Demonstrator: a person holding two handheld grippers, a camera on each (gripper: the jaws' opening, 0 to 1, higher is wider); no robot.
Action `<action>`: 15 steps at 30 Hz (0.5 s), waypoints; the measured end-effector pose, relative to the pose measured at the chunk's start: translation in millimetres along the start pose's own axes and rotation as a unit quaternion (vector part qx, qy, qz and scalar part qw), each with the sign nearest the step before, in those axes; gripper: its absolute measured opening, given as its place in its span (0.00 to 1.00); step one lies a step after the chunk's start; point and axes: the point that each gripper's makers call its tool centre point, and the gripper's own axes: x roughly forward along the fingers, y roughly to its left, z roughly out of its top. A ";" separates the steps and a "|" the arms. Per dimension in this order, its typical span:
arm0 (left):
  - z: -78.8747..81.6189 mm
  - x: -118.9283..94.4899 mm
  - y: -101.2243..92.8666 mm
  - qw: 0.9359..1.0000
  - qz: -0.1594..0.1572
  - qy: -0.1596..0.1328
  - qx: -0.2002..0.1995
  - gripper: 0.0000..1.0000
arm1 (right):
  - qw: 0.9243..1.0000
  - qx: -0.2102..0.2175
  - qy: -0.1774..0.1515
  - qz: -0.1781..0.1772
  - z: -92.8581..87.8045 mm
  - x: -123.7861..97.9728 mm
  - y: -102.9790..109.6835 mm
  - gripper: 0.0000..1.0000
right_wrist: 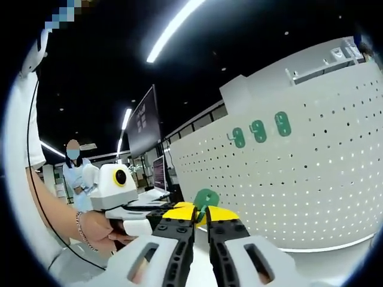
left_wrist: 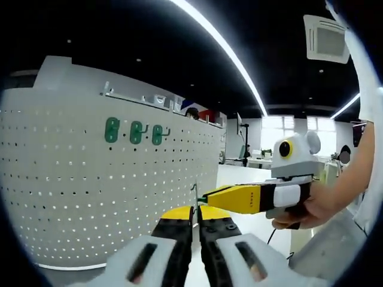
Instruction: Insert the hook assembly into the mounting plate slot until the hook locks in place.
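Observation:
A small green mounting plate (right_wrist: pixel 205 199) stands upright between the yellow tips of my right gripper (right_wrist: pixel 201 210), which is shut on it. In the left gripper view, my left gripper (left_wrist: pixel 195 210) is shut on a thin metal hook wire (left_wrist: pixel 194 191) that sticks up from its tips. My right gripper (left_wrist: pixel 208 196) reaches in from the right and meets that wire tip to tip. My left gripper (right_wrist: pixel 158 209) comes into the right gripper view from the left, beside the plate. Both are held in the air in front of a white pegboard (left_wrist: pixel 90 179).
Three green hook assemblies (left_wrist: pixel 136 131) hang in a row high on the pegboard (right_wrist: pixel 311 179). A person's hand (left_wrist: pixel 317 206) holds the right gripper. A dark monitor (right_wrist: pixel 143 122) and a standing person (right_wrist: pixel 73 167) are in the background.

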 end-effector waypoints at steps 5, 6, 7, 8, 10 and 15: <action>0.1 0.0 0.4 1.000 0.003 0.000 0.000 0.02 | 1.000 -0.001 -0.002 -0.008 -0.1 1.2 -1.9 0.04; -0.1 0.2 0.4 1.000 0.004 0.001 0.003 0.02 | 1.000 -0.002 -0.002 -0.013 0.0 1.4 -2.6 0.03; -0.3 0.3 0.6 1.000 0.006 0.001 0.004 0.02 | 1.000 0.000 -0.002 -0.013 0.0 1.6 -2.2 0.03; -0.5 0.4 0.9 1.000 0.007 0.001 0.004 0.02 | 1.000 0.004 -0.001 -0.016 -0.6 2.2 -2.9 0.03; -0.9 0.6 2.1 1.000 0.009 0.002 0.003 0.02 | 1.000 0.011 -0.003 -0.019 -0.9 2.8 -3.3 0.02; 1.3 0.6 3.3 1.000 0.013 -0.002 0.011 0.02 | 0.999 0.029 -0.009 -0.030 2.0 4.4 -2.7 0.02</action>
